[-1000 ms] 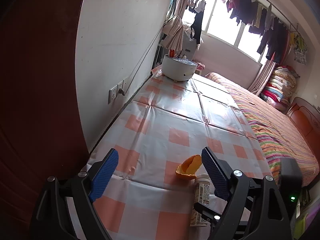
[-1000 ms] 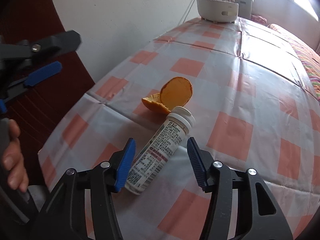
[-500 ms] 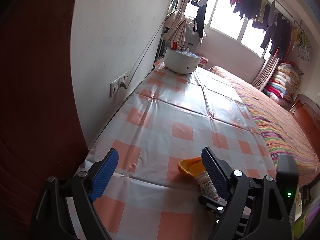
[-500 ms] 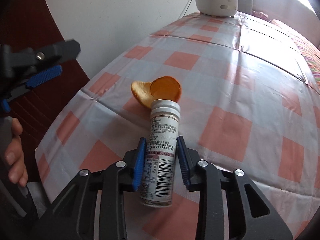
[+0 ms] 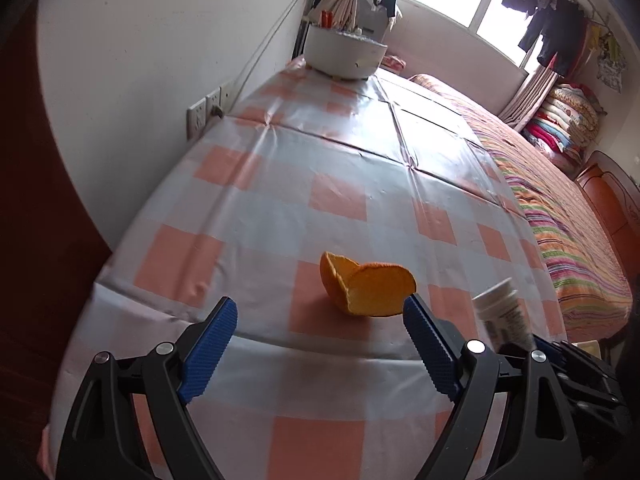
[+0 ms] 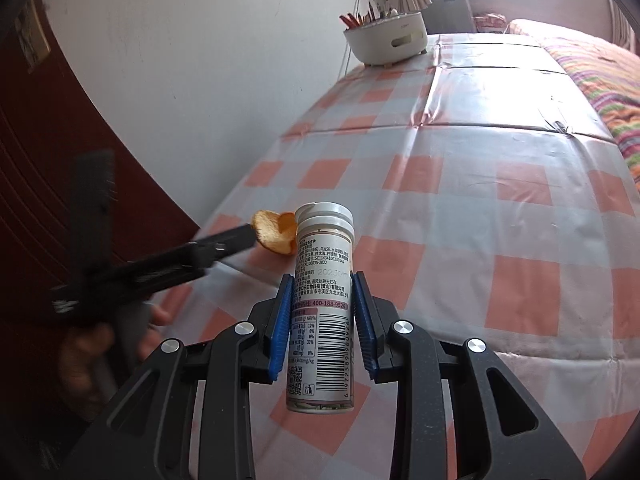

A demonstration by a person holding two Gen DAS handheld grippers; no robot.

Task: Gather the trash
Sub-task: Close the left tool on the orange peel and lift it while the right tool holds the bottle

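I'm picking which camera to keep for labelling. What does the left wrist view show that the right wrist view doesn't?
Left wrist only: the wall socket, the window with hanging clothes, the folded quilts.
Right wrist only: the tablet bottle's printed label and barcode, clamped in the right claw, and a hand.
Both: orange peel, checked tablecloth, white holder, open left claw.
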